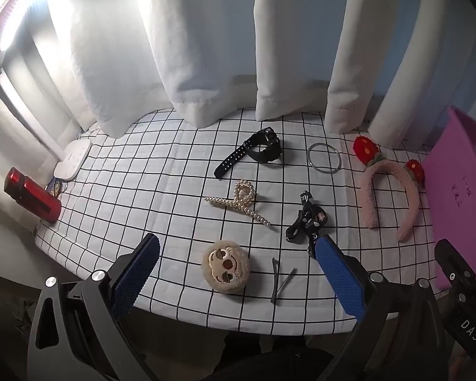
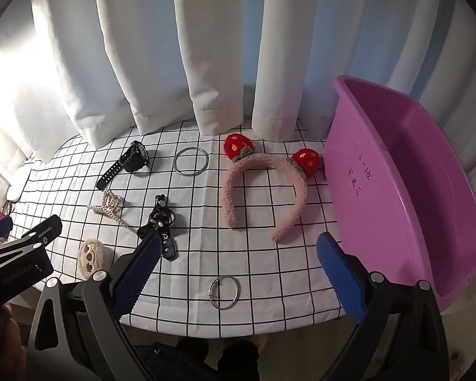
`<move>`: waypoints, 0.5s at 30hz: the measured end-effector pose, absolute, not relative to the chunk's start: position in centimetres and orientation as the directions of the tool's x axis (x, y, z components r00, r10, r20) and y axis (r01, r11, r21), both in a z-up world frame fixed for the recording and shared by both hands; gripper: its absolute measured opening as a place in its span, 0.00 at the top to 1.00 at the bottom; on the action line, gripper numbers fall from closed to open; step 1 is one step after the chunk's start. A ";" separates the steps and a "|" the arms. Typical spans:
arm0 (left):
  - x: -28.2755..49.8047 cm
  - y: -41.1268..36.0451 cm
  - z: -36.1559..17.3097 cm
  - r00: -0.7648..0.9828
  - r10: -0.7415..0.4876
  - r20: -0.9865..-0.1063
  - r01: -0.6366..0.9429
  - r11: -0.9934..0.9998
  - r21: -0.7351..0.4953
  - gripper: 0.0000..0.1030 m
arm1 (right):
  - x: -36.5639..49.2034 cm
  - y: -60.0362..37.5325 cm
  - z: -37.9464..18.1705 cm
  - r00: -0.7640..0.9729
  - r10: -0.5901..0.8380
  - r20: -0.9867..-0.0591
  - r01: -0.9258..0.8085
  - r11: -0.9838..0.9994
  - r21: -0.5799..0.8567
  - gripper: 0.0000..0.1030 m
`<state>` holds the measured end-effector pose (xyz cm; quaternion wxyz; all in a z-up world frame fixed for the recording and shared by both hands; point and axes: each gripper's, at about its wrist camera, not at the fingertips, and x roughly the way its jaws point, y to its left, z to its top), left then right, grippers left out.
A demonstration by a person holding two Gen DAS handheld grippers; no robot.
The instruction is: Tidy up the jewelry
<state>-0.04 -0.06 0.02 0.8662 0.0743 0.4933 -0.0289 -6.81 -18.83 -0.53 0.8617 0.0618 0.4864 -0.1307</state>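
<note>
Stage: nothing is lying in the purple basin [image 2: 406, 190] yet, as far as its visible interior shows; all the pieces are lying on the grid-cloth worktop [image 2: 257, 260], so the sorting is judged to be only beginning.
Left gripper [image 1: 238, 247]: its fingers [image 1: 136, 276] are standing spread wide, holding nothing and touching nothing, and are hovering over the near edge, above the plush sloth clip [image 1: 225, 268] and the grey hair pin [image 1: 280, 281].
Right gripper [image 2: 238, 250]: its fingers [image 2: 341, 277] are likewise standing wide apart and empty, framing the small metal ring [image 2: 223, 292], with the basin just beside the right finger.
Jewelry, far row: black watch [image 1: 254, 152], large metal bangle [image 1: 323, 159] and strawberry headband [image 2: 266, 187] are lying near the curtain.
Jewelry, middle row: pearl claw clip [image 1: 238, 201] and black printed strap [image 1: 307, 222] are lying well apart.
Advice, right side: the ring is lying flat and thin, so the fingers are best lowered straddling the rim, closing across the wire rather than over the hole.
Advice, left side: the plush clip is soft, so a squeeze across its body is likely holding better than one at its edge.
Hazard: the loose cloth may be bunching under dragging fingers.
</note>
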 end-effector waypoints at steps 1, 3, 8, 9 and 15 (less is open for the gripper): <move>-0.1 -0.1 0.0 0.512 0.023 -0.859 0.122 0.988 0.099 0.06 | -6.8 -18.8 -0.5 0.493 -0.165 -0.854 0.285 0.958 -0.021 0.09; -0.1 -0.1 0.0 0.512 0.023 -0.858 0.120 0.988 0.098 0.06 | -6.8 -18.8 -0.5 0.493 -0.166 -0.854 0.286 0.958 -0.021 0.09; -0.3 -0.4 0.1 0.510 0.017 -0.860 0.121 0.988 0.092 0.06 | -6.8 -18.8 -0.4 0.493 -0.163 -0.855 0.282 0.959 -0.020 0.09; -0.4 -0.4 0.1 0.510 0.017 -0.860 0.121 0.988 0.092 0.06 | -6.8 -18.9 -0.4 0.493 -0.163 -0.855 0.282 0.959 -0.020 0.09; -0.2 -0.2 0.1 0.509 0.016 -0.861 0.119 0.989 0.088 0.06 | -6.9 -18.7 -0.1 0.493 -0.164 -0.855 0.282 0.959 -0.021 0.09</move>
